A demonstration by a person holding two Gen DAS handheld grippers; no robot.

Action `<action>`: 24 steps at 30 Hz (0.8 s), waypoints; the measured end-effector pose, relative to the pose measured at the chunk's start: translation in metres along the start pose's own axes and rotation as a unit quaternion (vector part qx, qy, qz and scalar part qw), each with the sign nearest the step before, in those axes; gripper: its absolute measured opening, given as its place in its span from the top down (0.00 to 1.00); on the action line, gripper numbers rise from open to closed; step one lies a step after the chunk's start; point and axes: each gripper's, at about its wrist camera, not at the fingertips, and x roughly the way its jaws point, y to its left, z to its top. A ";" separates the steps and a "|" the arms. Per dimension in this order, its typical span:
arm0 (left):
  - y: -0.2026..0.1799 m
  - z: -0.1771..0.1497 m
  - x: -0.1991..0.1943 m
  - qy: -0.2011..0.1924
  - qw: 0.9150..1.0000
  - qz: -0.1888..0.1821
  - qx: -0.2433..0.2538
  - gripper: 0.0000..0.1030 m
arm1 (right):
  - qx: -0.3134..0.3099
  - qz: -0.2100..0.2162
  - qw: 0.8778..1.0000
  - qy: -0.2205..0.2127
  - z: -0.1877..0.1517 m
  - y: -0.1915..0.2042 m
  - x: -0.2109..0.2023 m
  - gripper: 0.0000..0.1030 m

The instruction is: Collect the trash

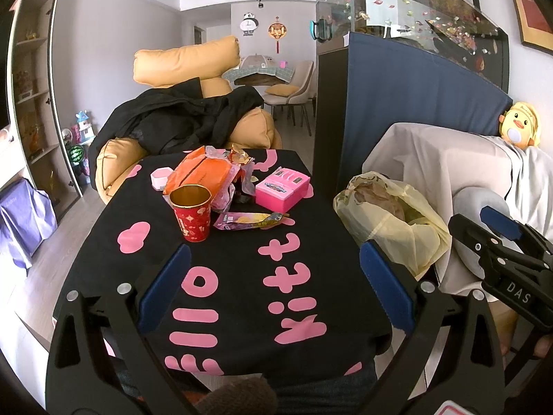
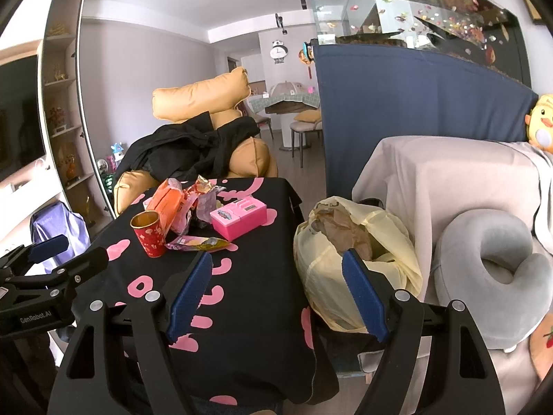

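- Left wrist view: left hand-held gripper (image 1: 274, 283) released, empty, above the counter (image 1: 242, 294); wrappers (image 1: 252, 220) lie ahead of it beside a red cup (image 1: 191, 212).
- Right hand-held gripper (image 2: 276, 297) released, empty; yellow trash bag (image 2: 356, 256) just ahead-right.
- Risk: reaching for wrappers may topple the cup; thin foil could slip.

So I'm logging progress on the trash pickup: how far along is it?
Barely begun. The yellow plastic bag beside the table already holds brown paper. Both the left gripper and right gripper are open and hold nothing. The red paper cup, purple snack wrapper and crumpled wrappers remain on the black tablecloth.
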 end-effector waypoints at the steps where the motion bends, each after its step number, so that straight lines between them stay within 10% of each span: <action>1: 0.000 0.000 0.001 0.000 1.000 0.000 0.000 0.09 | 0.000 0.000 1.000 0.000 0.000 0.000 0.000 0.28; 24: 0.000 -0.001 -0.001 0.000 1.000 0.000 -0.002 0.09 | 0.002 0.001 1.000 0.001 -0.001 -0.004 0.003 0.28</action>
